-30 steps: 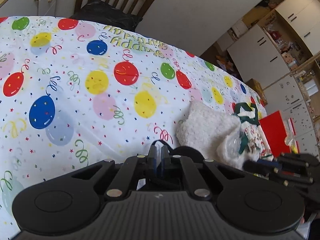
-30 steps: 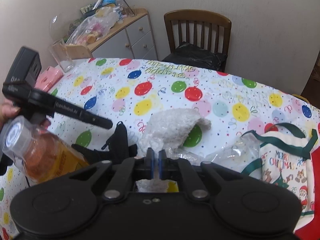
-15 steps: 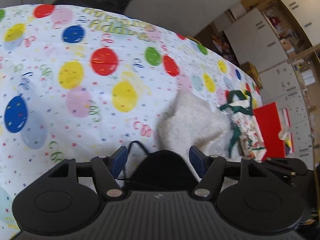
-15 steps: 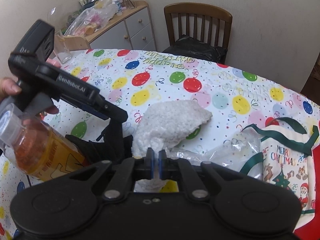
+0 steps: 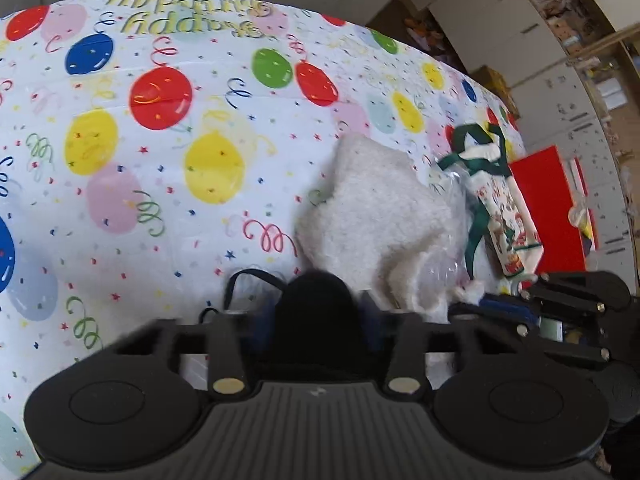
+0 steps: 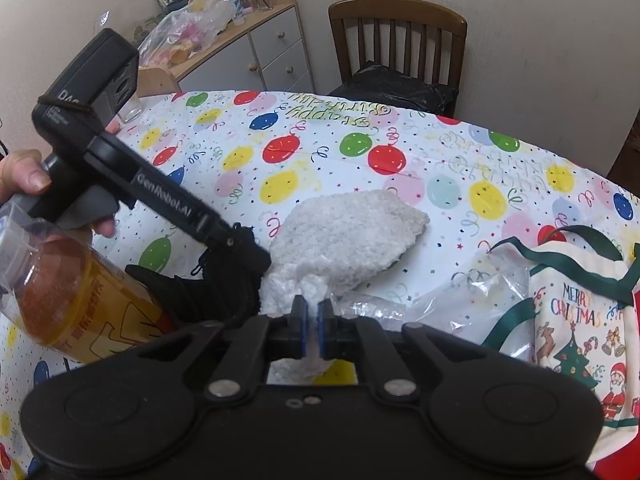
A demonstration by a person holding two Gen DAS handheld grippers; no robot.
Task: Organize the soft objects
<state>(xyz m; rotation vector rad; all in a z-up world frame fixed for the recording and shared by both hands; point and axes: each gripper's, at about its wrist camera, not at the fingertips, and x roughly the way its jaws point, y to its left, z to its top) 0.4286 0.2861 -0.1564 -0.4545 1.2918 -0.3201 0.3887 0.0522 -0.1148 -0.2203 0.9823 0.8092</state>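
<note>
A white fluffy cloth (image 6: pixel 348 232) lies on the balloon-print tablecloth (image 6: pixel 440 168). My right gripper (image 6: pixel 312 312) is shut on its near edge, with white fluff pinched between the blue pads. A black fabric piece (image 5: pixel 316 300) lies just left of the white fluffy cloth (image 5: pixel 372 216). My left gripper (image 5: pixel 316 316) points steeply down over it. Its jaws are closing, and the black fabric fills the gap between the pads. In the right wrist view, the left gripper (image 6: pixel 248 252) tips onto the black fabric (image 6: pixel 192 284), held by a person's hand (image 6: pixel 24 172).
A bottle of amber liquid (image 6: pixel 60 292) lies at the near left. Clear plastic wrap (image 6: pixel 460 292) and a Christmas tote bag (image 6: pixel 580 320) sit to the right, with a red box (image 5: pixel 548 208) beyond. A wooden chair (image 6: pixel 396 40) and a cluttered cabinet (image 6: pixel 260 52) stand behind the table.
My left gripper opened wide, moved forward and down over the black fabric, and narrowed around it. The right gripper stayed shut on the white cloth, barely moving.
</note>
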